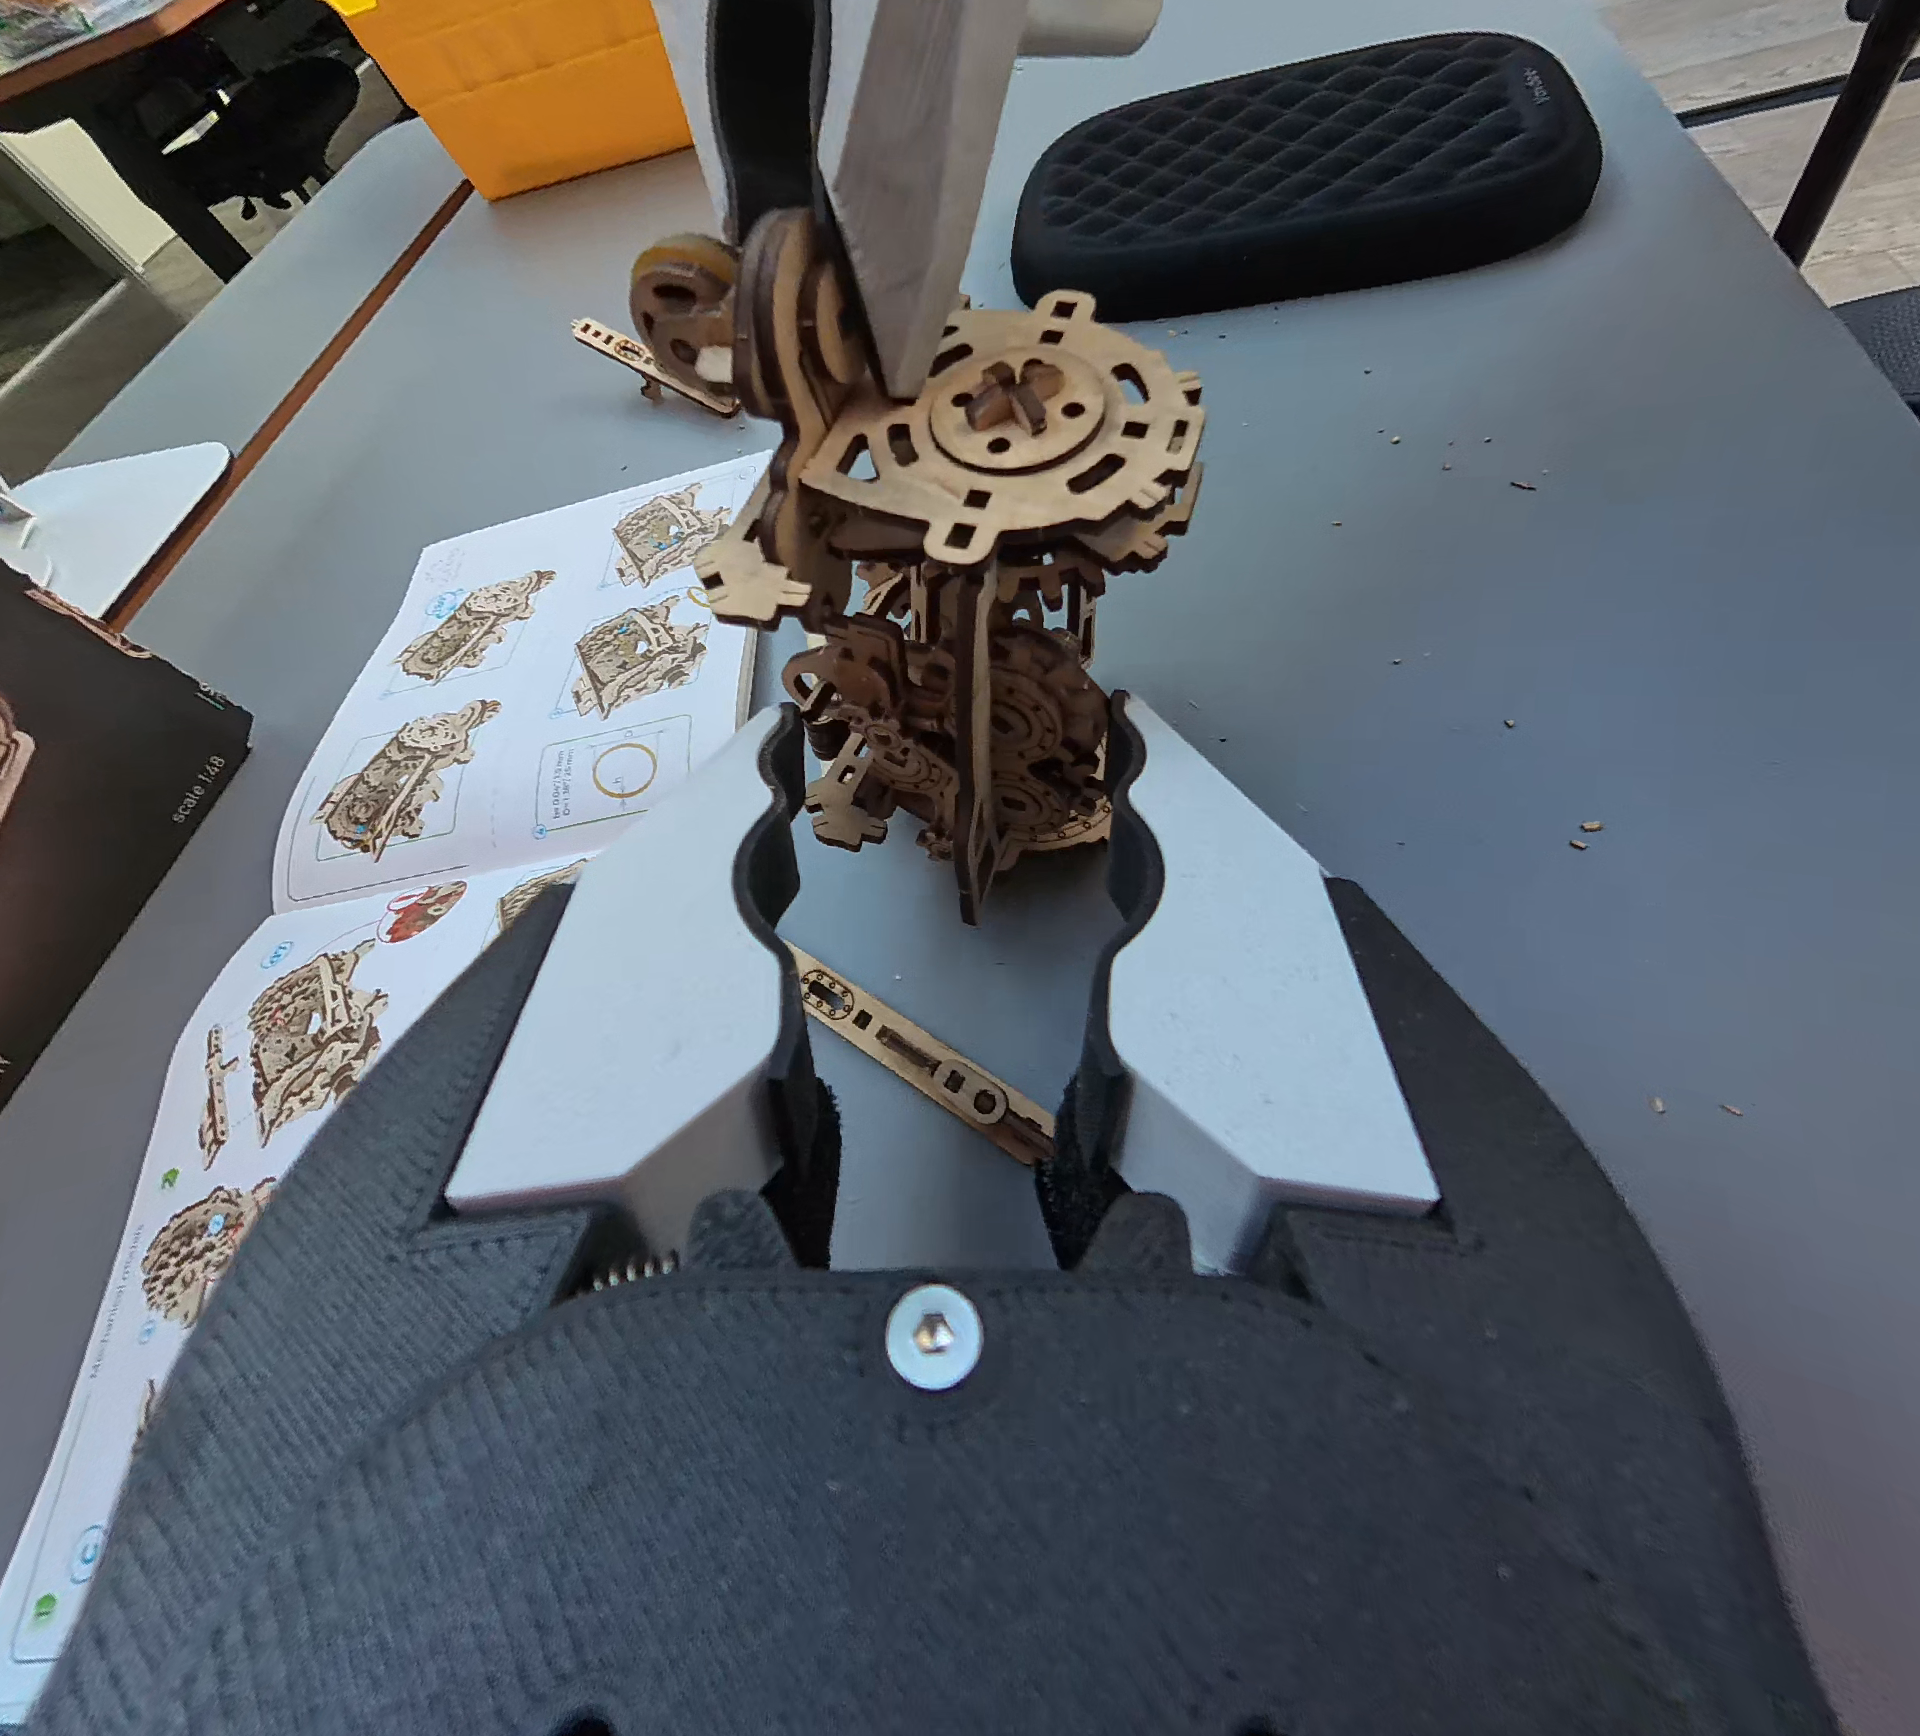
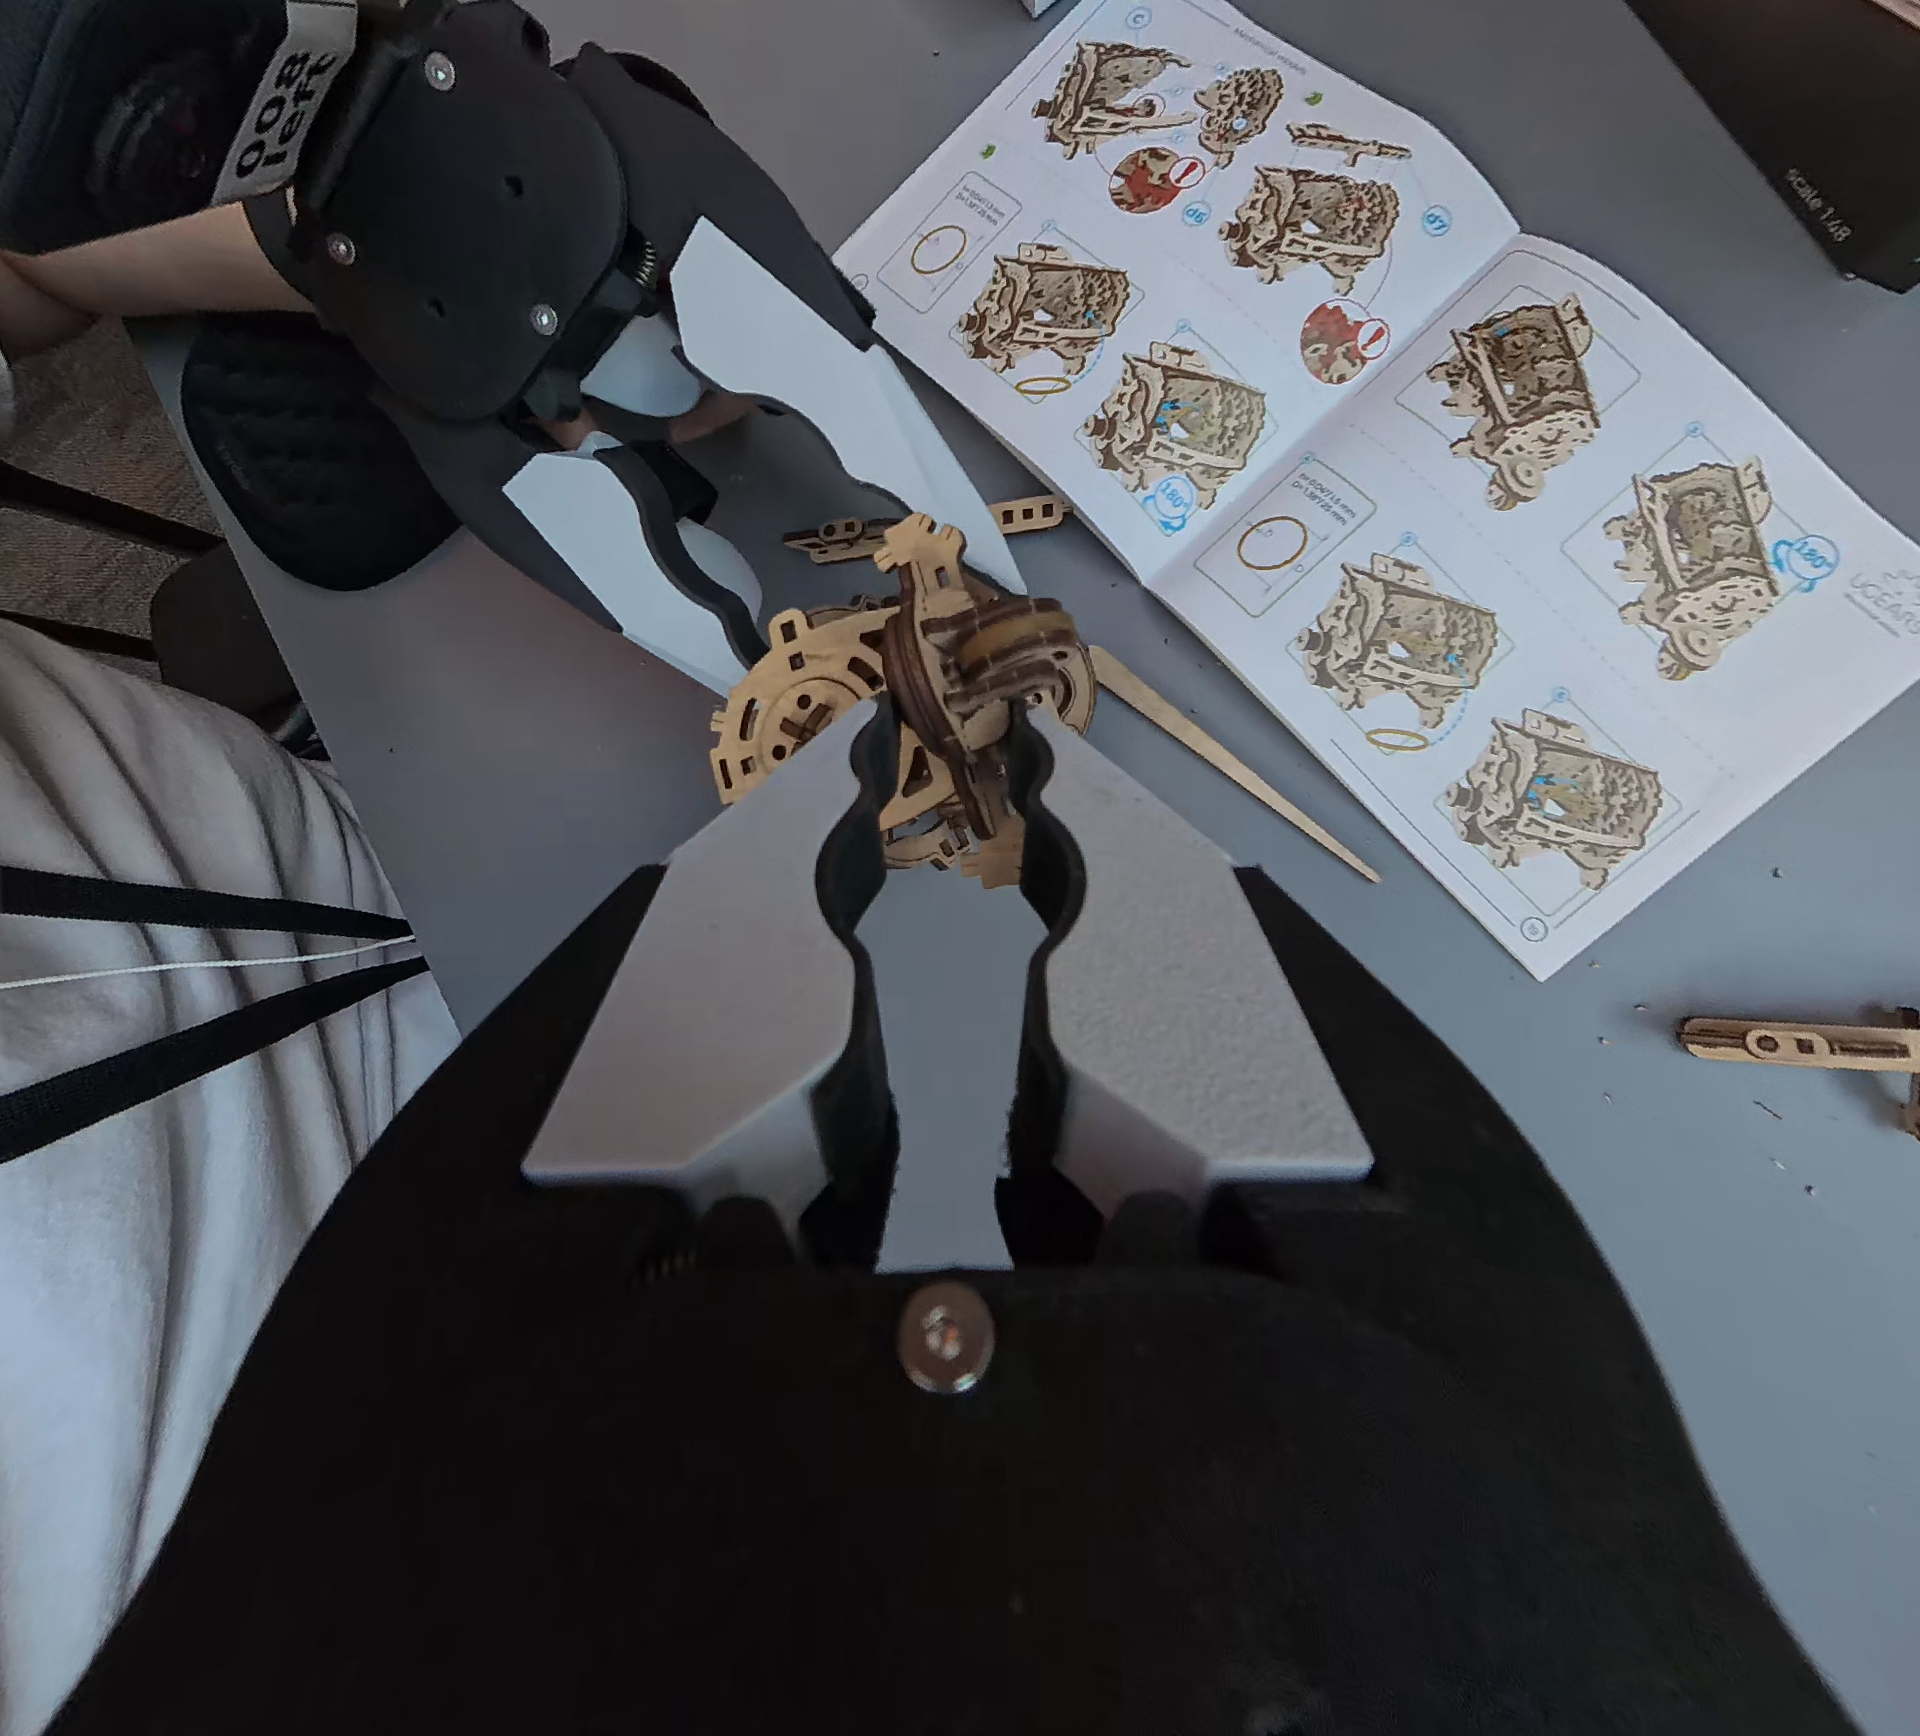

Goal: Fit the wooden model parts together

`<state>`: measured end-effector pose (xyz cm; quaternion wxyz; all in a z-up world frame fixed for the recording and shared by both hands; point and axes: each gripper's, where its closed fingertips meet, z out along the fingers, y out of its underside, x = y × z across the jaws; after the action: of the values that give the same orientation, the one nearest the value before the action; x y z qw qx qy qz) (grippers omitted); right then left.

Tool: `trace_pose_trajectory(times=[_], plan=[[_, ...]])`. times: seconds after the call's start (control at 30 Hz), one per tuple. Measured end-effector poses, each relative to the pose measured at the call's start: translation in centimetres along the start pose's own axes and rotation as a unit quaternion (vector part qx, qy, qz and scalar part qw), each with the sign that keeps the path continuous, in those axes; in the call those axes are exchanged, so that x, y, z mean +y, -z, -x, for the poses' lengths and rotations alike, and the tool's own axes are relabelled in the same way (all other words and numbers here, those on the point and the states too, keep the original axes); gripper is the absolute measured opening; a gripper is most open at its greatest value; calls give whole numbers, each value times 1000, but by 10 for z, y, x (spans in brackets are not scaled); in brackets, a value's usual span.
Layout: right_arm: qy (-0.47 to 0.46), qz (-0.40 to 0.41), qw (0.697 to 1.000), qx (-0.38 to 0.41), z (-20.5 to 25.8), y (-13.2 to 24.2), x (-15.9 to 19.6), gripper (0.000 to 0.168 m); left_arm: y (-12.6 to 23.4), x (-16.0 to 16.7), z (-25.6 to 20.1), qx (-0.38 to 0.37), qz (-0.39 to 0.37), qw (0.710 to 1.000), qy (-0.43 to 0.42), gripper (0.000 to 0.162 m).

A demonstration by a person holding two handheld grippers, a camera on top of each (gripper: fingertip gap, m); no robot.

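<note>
A part-built wooden gear model [image 1: 977, 647] stands upright on the grey table [image 1: 1507, 803], topped by a round slotted plate [image 1: 1018, 419]. My left gripper [image 1: 954, 736] is shut on the model's lower body, one finger on each side. My right gripper [image 2: 951, 730] comes down from above and is shut on a layered wooden wheel part [image 2: 977, 678], held against the model's upper left edge. The wheel part [image 1: 790, 304] and the right gripper's fingers [image 1: 914, 128] also show in the left wrist view. The left gripper's fingers [image 2: 623, 533] show in the right wrist view.
An open instruction booklet [image 1: 499, 710] lies left of the model, with a black box [image 1: 104, 803] beyond it. Loose wooden strips [image 1: 925, 1063] [image 2: 1797, 1047], a pointed stick [image 2: 1236, 772] and another wheel piece [image 1: 675, 304] lie around. A yellow bin [image 1: 520, 13] and a black pad [image 1: 1309, 169] sit at the back. The gap from one gripper's tips to the other's is roughly 6 cm. From the left gripper's tips to the pointed stick [image 2: 1236, 772] is close to 8 cm.
</note>
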<state>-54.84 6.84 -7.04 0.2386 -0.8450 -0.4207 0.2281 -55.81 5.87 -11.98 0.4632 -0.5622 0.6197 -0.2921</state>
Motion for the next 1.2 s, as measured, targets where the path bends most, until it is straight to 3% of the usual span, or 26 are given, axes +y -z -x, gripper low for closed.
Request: trace_pose_trajectory(times=[0.37,0.47,0.77,1.2], plan=[[18,-2,1000,10,-2,1,0,20,2,-3,5,-21,-8,1000,-14,62],[16,-5,1000,7,-2,1,0,19,2,-3,1,-13,-11,1000,-22,53],[24,4,1000,16,-4,1,-1,20,3,-4,-1,-7,-17,999,-31,47],[27,40,999,22,-3,-1,-3,20,3,-3,0,-10,-14,999,-32,46]])
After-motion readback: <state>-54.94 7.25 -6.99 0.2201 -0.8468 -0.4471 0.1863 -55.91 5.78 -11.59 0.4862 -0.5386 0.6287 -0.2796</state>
